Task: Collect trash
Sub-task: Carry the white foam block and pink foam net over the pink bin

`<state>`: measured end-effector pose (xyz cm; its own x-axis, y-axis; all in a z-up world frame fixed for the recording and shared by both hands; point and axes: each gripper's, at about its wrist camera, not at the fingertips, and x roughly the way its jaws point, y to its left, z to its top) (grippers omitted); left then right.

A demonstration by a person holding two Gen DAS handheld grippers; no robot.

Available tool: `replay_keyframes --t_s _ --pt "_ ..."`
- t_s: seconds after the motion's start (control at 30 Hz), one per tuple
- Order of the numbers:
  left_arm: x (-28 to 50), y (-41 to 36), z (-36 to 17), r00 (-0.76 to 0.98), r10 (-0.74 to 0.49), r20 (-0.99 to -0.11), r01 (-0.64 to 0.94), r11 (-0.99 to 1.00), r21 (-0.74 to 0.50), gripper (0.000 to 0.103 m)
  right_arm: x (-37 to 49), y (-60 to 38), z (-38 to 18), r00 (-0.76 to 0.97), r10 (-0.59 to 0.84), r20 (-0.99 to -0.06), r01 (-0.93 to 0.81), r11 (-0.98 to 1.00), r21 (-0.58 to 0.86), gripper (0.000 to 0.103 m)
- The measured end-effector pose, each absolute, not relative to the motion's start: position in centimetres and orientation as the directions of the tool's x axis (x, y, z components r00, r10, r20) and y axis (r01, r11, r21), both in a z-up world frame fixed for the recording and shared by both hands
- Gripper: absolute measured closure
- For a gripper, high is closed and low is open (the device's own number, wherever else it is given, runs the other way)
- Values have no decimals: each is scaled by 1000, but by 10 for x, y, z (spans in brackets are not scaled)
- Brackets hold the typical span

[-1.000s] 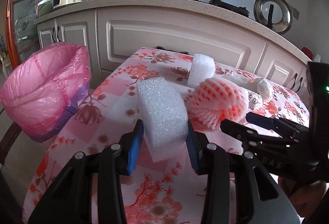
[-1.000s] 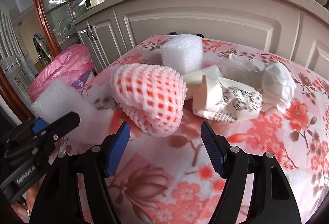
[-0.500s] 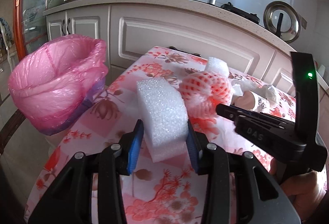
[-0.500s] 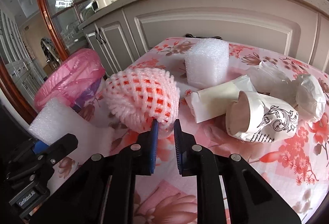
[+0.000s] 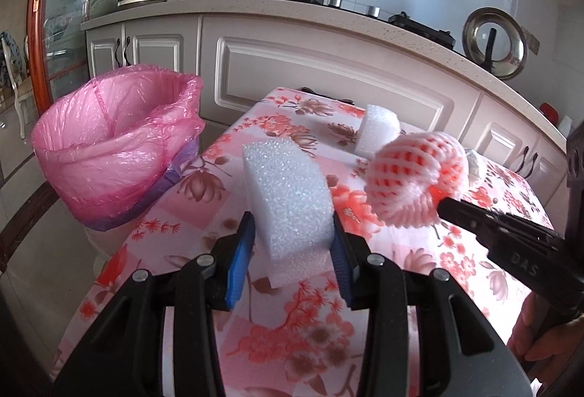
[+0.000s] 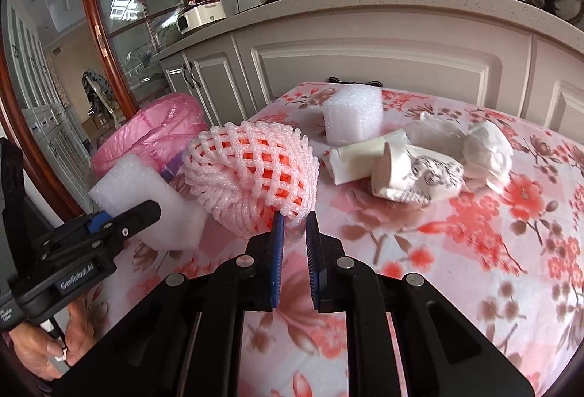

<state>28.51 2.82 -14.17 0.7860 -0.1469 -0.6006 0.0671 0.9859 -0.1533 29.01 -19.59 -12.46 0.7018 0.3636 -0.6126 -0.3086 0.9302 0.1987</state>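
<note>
A white foam block (image 5: pixel 288 192) sits between the blue pads of my left gripper (image 5: pixel 290 225), which is shut on it above the floral tablecloth (image 5: pixel 204 214). My right gripper (image 6: pixel 294 218) is shut on the lower edge of a pink foam fruit net (image 6: pixel 252 170) and holds it clear of the table. In the left wrist view the net (image 5: pixel 412 178) hangs at the tip of the right gripper (image 5: pixel 443 203), to the right of the block. A bin lined with a pink bag (image 5: pixel 116 149) stands open beside the table's left edge.
A second foam block (image 6: pixel 352 119), a rolled paper wrapper (image 6: pixel 361 156), a crumpled printed paper cup (image 6: pixel 416 178) and a white crumpled wad (image 6: pixel 485 149) lie on the far part of the table. Kitchen cabinets (image 5: pixel 328 76) run behind it. A hand (image 6: pixel 43 357) holds the left gripper.
My right gripper went from open around the net to shut on its edge and lifted it off the table. Both grippers drifted back, and the pink bin now shows larger on the left.
</note>
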Motion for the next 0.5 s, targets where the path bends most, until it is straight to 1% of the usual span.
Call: replay_keyframes --t_s 0.2,0.5 --pt "258 16 -132 820 -132 -557 87 990 -107 64 263 -211 -121 715 362 -598 -301 932 203 90" --pt "212 1 -118 864 -124 -487 132 991 -18 64 228 -217 -102 741 391 -547 -321 920 222 90"
